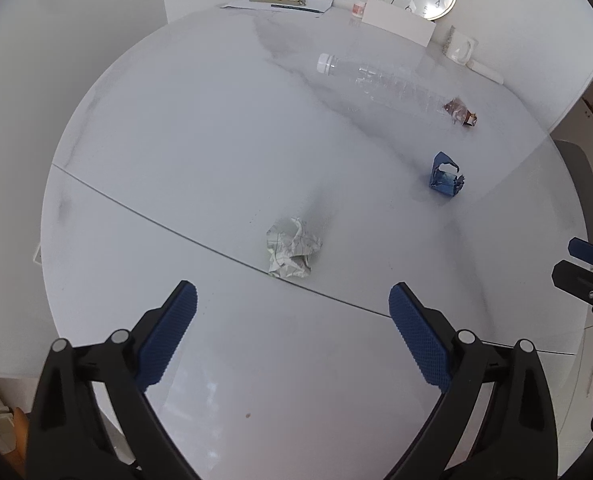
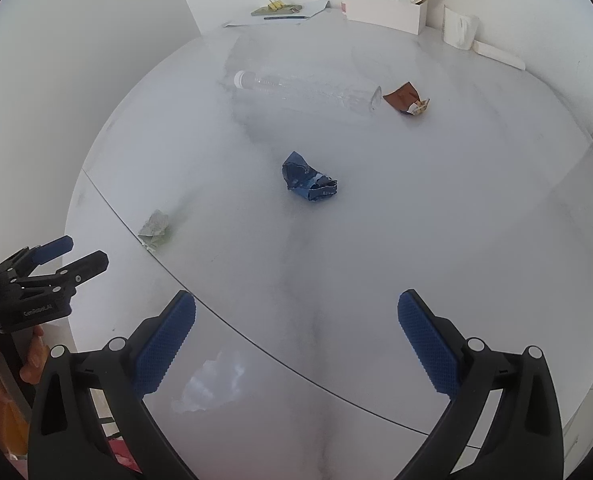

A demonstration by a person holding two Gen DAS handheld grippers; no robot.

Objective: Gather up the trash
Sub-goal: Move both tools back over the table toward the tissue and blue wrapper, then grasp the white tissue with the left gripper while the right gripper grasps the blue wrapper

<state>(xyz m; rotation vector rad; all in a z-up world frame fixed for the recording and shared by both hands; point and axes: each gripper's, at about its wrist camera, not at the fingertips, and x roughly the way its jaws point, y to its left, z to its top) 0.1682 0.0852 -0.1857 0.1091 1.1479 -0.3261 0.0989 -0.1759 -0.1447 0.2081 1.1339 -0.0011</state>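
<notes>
Spanning both views, the pale round tabletop [image 1: 144, 152] carries a clear bottle [image 1: 380, 82] lying far off, long axis left to right, with a brown wrapper [image 1: 462, 112] at its base. Nearer lie a blue wrapper [image 2: 308, 178] and crumpled paper [image 1: 290, 254]. Both jaws gape wide and empty: the left hand-held gripper [image 1: 292, 336] has the paper just ahead, the right hand-held gripper [image 2: 296, 344] faces the blue wrapper.

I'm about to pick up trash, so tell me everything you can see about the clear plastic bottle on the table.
The clear plastic bottle lies on its side on the white marble-look table, toward the far side. It is transparent, ribbed, looks empty, and has a white cap screwed on. Its base end sits beside a brown wrapper; contact cannot be told. Neither pair of tongs touches it.
</notes>
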